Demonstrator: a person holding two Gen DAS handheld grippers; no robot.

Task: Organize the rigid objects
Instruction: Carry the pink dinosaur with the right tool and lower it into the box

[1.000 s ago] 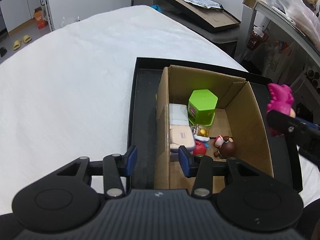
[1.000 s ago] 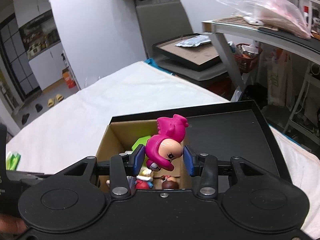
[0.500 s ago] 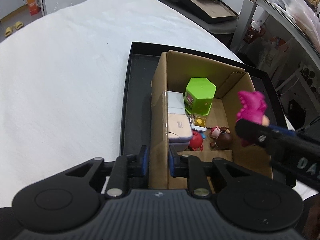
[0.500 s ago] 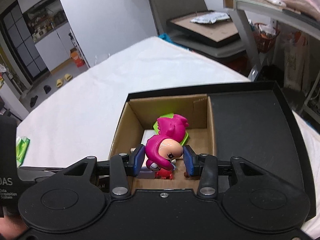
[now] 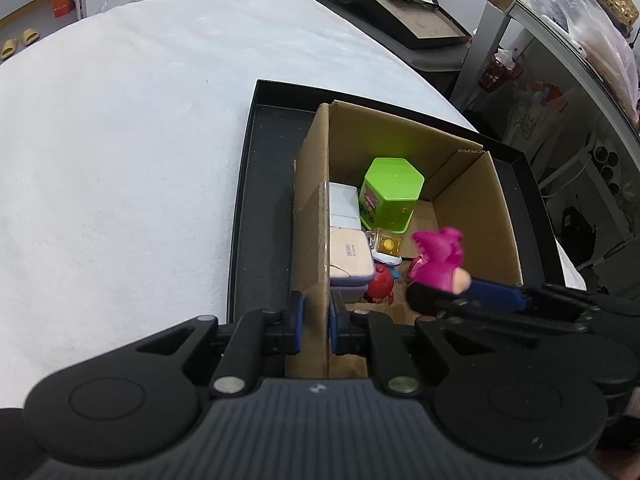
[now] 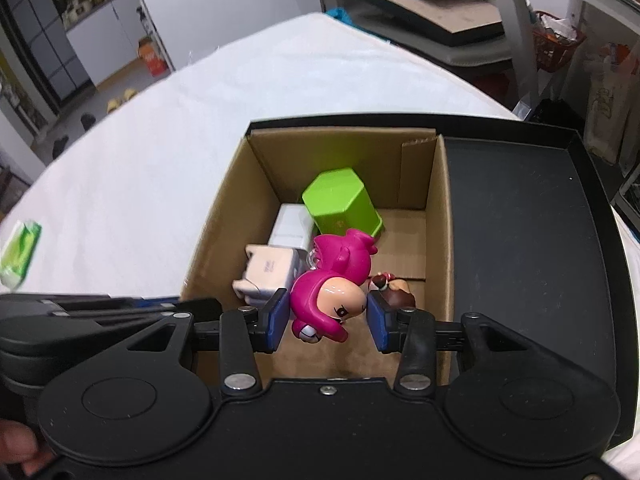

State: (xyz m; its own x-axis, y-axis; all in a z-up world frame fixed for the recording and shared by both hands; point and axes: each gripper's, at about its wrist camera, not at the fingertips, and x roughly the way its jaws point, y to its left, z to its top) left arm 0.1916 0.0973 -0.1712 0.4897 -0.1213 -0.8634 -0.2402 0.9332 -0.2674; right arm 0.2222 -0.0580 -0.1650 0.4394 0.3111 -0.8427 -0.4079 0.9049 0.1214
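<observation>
The open brown cardboard box (image 6: 438, 216), which stands in a shallow black tray (image 6: 520, 216), is taken as the landmark. One second ago the magenta plastic figurine with a peach face (image 6: 334, 284) was carried outside the right wall of the box; half a second ago it was above the rim; now it is held low over the near part of the box interior, between the fingers of the right gripper (image 6: 326, 316). In the right wrist view a small gap seems to have opened beside the face, so the grip looks to be loosening, though it cannot be told for sure. The left gripper (image 5: 314, 318), which was spread one second ago, is now pressed onto the near left wall of the box and steadies it.

Inside the box, toward the far wall, a green hexagonal container (image 6: 340, 204) is seen. The placing is judged nearly finished; only release remains.
</observation>
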